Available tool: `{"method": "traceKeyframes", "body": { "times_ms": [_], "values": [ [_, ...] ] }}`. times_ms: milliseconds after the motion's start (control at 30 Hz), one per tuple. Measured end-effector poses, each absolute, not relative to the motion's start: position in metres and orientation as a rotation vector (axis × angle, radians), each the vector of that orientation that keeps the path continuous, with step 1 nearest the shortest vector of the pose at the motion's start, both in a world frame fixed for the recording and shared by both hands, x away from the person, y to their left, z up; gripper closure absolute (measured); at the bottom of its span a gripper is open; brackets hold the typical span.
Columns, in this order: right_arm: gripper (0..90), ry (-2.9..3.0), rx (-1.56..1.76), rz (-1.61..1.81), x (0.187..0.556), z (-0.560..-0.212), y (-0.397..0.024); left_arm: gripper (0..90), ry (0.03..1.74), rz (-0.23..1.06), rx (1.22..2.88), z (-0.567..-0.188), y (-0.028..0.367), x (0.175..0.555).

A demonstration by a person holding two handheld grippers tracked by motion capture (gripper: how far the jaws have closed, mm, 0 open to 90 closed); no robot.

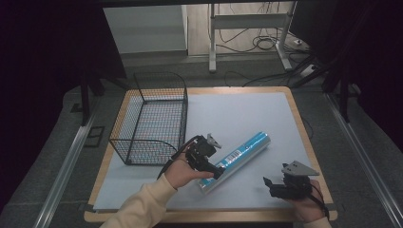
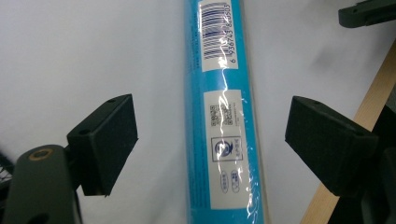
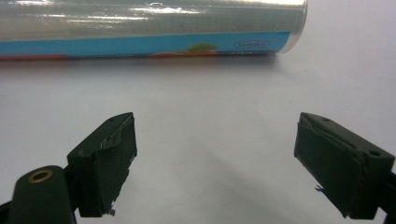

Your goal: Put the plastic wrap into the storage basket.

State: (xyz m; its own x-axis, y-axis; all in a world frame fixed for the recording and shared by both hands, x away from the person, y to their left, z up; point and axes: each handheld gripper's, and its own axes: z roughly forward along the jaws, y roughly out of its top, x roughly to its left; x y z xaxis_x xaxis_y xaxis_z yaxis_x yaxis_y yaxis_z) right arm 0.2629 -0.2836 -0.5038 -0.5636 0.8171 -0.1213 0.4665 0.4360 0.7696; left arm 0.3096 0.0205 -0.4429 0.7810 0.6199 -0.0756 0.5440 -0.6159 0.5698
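A long blue roll wrapped in clear film (image 1: 240,156) lies slantwise on the pale grey mat, with white barcode labels on it. My left gripper (image 1: 212,167) hovers over the roll's near end, open, its jaws straddling the roll (image 2: 224,116) with gaps on both sides. My right gripper (image 1: 273,186) rests near the table's front right edge, open and empty. In the right gripper view the roll (image 3: 149,25) lies across the top, well beyond the jaws.
A black wire basket (image 1: 152,118) stands at the left of the table, just left of my left hand. The wooden table edge (image 2: 373,102) runs close to the roll's near end. Cables and desk legs lie on the floor beyond.
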Motion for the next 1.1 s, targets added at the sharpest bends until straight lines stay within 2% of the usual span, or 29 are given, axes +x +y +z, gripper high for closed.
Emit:
{"method": "traceKeyframes", "body": {
  "times_ms": [1100],
  "values": [
    [13.3,2.218,1.081,0.958,0.264,-0.505,-0.285,17.0,0.797,0.143,2.523,-0.453,-0.041,0.346]
  ]
}}
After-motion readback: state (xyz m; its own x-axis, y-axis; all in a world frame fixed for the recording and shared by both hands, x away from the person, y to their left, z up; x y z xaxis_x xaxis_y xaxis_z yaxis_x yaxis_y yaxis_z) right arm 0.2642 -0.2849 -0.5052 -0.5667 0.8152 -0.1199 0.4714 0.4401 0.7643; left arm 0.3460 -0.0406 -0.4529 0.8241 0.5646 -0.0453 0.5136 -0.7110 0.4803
